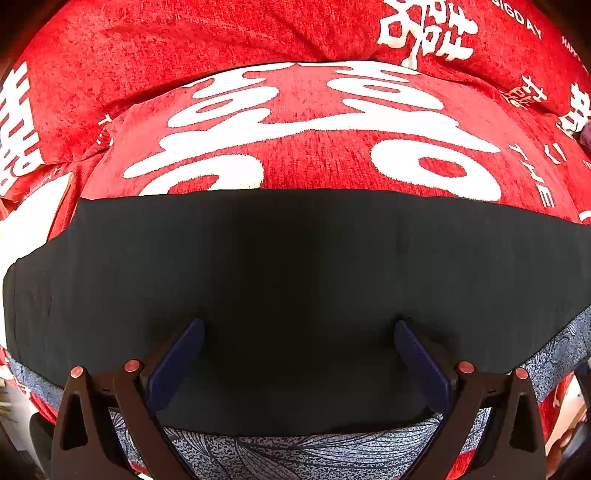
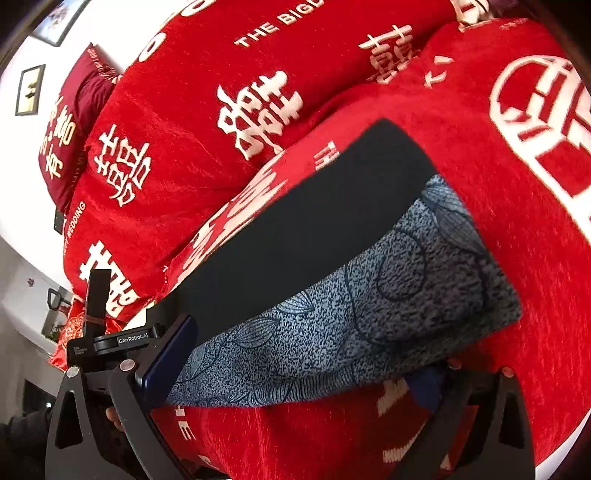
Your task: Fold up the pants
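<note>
Pants (image 1: 295,280) between both grippers' spread jaws

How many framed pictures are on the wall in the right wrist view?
2. One framed picture hangs on the white wall at the left edge; another framed picture sits higher, cut off by the top-left rim. More may lie out of frame.

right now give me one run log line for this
stage: mid-fold | pants: folded on red blanket | left claw: open | right claw: open
</note>
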Demonstrator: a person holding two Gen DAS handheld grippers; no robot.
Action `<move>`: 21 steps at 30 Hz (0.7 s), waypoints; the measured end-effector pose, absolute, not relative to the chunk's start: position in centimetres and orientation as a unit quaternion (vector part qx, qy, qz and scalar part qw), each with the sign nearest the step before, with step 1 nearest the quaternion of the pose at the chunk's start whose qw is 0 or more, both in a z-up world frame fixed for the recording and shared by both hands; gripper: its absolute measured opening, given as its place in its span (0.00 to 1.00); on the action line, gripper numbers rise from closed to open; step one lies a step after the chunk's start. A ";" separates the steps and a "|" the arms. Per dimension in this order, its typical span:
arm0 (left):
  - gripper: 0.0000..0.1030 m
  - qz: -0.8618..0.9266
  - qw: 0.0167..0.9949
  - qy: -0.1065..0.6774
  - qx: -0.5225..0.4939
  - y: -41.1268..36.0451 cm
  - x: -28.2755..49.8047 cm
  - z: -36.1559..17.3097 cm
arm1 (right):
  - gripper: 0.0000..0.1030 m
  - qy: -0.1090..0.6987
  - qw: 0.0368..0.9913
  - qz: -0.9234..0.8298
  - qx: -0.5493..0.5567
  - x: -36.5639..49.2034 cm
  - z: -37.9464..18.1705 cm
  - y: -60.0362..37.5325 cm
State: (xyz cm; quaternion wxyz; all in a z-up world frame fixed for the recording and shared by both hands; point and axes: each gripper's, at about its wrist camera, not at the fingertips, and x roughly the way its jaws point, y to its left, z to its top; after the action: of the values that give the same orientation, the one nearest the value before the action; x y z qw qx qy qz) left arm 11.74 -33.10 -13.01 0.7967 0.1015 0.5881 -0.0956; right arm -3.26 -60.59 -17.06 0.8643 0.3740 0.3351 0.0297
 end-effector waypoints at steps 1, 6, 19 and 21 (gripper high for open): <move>1.00 -0.097 0.796 0.588 0.101 -33.1 11.8 -13.0 | 0.98 0.333 0.865 0.026 0.374 -3.0 -16.9 -60.7; 1.00 -0.105 0.794 0.591 0.097 -32.8 11.8 -13.0 | 0.59 0.318 0.866 -0.007 0.386 -1.1 -16.4 -61.5; 1.00 -0.086 0.778 0.612 0.115 -35.1 13.5 -12.7 | 0.13 0.356 0.893 -0.075 0.264 -0.6 -10.7 -59.2; 1.00 -0.082 0.778 0.615 0.097 -35.1 14.0 -12.8 | 0.13 0.368 0.891 -0.080 0.255 -0.3 -10.4 -59.2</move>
State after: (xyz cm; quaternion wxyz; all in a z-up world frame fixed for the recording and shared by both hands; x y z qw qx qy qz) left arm 13.99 -35.05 -12.77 0.7784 0.0972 0.6148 -0.0819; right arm -0.27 -59.20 -10.45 0.8907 0.2550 0.3676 -0.0800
